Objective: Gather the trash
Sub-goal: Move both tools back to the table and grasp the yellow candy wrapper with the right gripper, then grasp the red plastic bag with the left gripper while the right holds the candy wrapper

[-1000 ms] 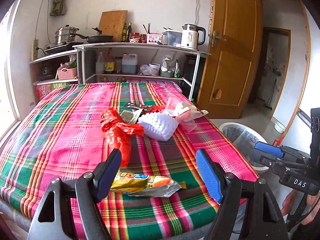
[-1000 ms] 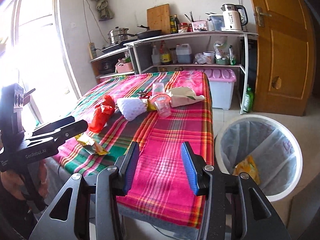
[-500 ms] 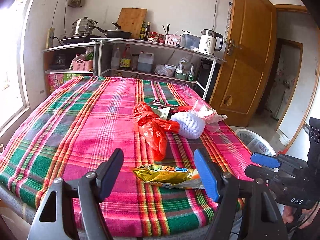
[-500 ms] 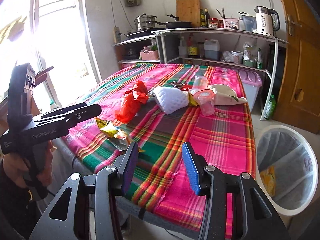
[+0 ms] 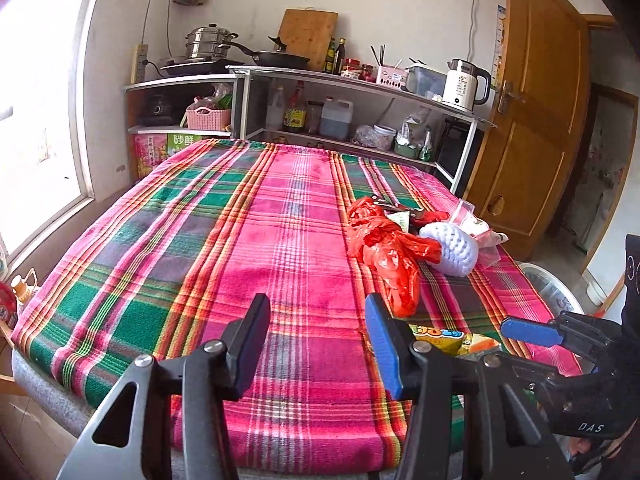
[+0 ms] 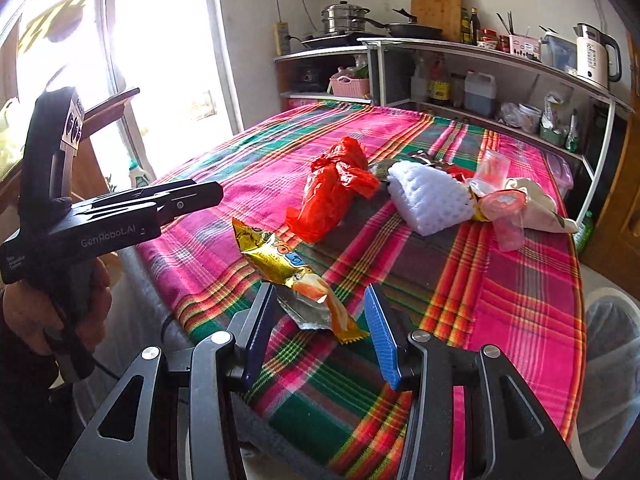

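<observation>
Left half of the bench (image 5: 168,264) is wide open; right side's clogged by the red bag (image 5: 394,258) and white foam net (image 5: 454,242).

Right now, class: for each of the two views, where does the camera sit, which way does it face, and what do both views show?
Left wrist: on the left tongs, closing on nothing, facing across the plaid table to the shelves; right tongs at the right edge.
Right wrist: on the right tongs, open around the yellow snack wrapper, facing the window corner; left tongs and a hand show.
Shared: red plastic bag, white foam net, wrapper.

"GenRobot.AI" on left gripper (image 6: 180,200); "DAS" on right gripper (image 5: 528,332).
</observation>
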Motion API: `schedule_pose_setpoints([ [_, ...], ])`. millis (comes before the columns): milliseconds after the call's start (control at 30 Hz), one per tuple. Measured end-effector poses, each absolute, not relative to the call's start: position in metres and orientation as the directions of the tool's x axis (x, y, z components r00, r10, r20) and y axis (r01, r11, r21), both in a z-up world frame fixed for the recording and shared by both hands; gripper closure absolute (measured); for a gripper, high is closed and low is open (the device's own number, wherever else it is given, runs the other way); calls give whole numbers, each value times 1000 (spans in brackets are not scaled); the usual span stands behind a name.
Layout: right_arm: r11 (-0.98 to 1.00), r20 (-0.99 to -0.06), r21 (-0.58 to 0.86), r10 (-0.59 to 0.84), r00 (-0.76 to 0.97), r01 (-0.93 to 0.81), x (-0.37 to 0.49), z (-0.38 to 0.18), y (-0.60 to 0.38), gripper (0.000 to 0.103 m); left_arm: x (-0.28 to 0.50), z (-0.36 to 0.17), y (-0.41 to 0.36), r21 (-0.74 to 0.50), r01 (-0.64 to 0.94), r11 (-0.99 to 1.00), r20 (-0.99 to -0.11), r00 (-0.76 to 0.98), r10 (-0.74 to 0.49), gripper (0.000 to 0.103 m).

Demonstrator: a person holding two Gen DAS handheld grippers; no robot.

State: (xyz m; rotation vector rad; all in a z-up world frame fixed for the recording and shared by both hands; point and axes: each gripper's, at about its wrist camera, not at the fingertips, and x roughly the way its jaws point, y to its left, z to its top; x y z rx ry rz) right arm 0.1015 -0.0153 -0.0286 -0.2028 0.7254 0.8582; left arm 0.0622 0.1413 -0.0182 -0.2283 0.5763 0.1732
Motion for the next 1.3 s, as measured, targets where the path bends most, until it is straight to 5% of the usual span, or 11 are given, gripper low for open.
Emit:
schedule_pose_setpoints([
  [300,606,-690,132,624,366,-785,110,-43,13,57,65,-20,151,-203,-198,959,-570,820,49,33],
  [567,611,-688,158,632,357,-776,111,-46,9,89,66,-18,155,-214,-192,958,-565,824,39,33],
  [1067,704,-642,192,618,455,-684,102,-21,-52,93,82,-15,131,-215,-133,968,-566,825,-12,34],
  [1300,761,-615,194,586,528,-618,103,-7,-84,93,106,-16,108,-185,-110,976,-578,816,-18,47],
])
